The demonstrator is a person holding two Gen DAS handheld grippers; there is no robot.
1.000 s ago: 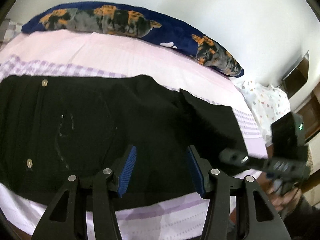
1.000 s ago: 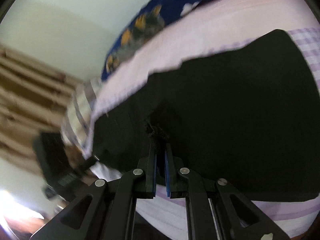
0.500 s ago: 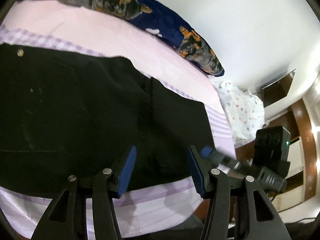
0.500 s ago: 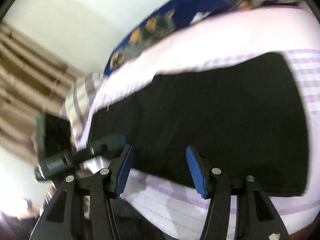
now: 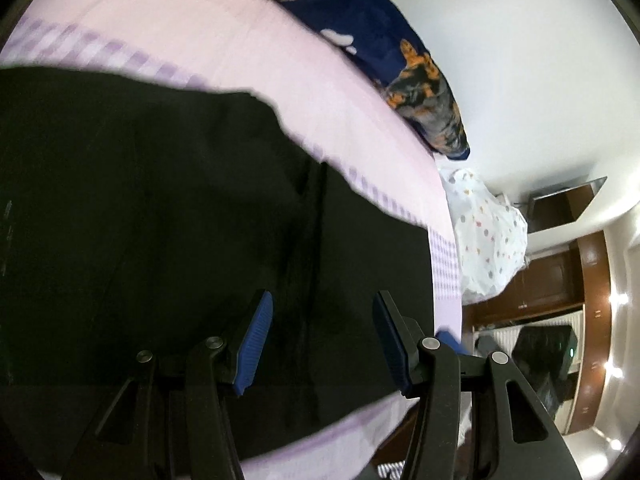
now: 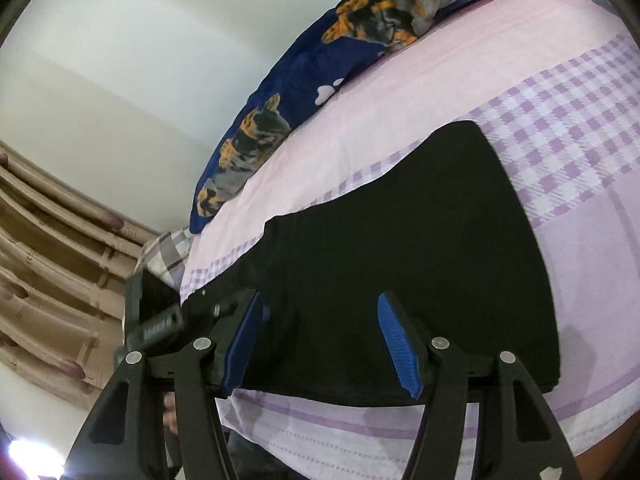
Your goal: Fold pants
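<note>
Both tongs (image 5: 322,342) (image 6: 320,344) agape above pants (image 6: 400,240)

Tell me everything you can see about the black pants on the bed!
The black pants are plain dark cloth, soft-looking, spread flat on the pink and purple checked bedsheet. They seem already folded into a long, broad strip with fairly straight edges. A faint seam line runs down them in the left wrist view. Only the sheet touches them: the left gripper and right gripper both hover open over the near edge, holding nothing.
</note>
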